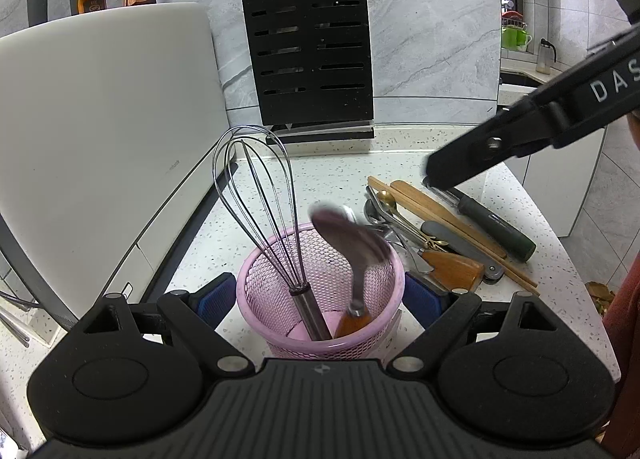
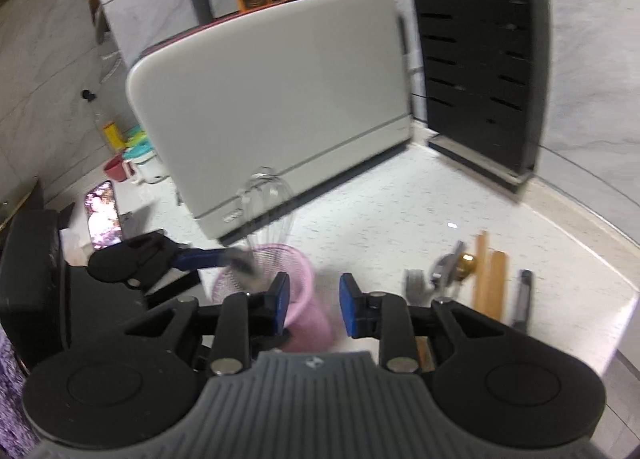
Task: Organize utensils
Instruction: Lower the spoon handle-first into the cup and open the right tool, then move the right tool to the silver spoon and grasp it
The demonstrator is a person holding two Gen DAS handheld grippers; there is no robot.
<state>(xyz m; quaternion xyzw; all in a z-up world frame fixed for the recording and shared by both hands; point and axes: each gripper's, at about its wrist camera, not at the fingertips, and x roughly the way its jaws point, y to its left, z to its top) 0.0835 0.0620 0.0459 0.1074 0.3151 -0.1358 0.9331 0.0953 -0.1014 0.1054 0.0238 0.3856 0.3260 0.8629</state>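
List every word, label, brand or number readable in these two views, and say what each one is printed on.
"DAS": white capitals on the black arm of the right gripper, cut off by the picture's edge in the left wrist view.
Small grey print low on the white appliance: too small to read.
Picture label on the orange tag behind it: unreadable.
Right wrist view: blurred, no readable text.

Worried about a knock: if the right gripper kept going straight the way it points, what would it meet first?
Probably the pink mesh basket, which sits just past the open right gripper, slightly toward its left finger. Depth is blurry, so it might pass above the rim; behind it stands the white cutting board.
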